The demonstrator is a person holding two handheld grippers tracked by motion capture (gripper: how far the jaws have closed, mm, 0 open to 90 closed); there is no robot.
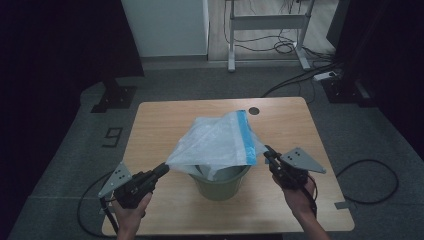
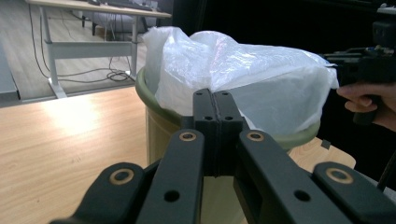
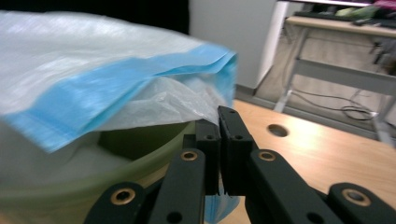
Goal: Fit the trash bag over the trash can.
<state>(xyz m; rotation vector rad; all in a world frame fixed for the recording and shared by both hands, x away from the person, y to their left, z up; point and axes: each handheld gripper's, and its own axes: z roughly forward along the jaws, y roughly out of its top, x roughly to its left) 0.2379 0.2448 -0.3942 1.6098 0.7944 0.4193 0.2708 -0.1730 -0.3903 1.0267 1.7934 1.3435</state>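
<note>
a white plastic bag (image 1: 215,142) was held stretched over a green bin (image 1: 220,185) on the worktop (image 1: 160,125). the left claw (image 1: 162,170) was pinched on 1 corner. the right claw (image 1: 267,154) was clamped on the blue-edged side.

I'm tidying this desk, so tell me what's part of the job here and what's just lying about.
In use:
- translucent white plastic bag with blue band
- round green plastic bin
- left claw, right claw, both pinching the bag

Lying about:
- black floor cables
- grey metal desk frame

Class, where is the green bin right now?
In the high view the green bin stands near the table's front edge, between both claws, under the white bag.
</note>
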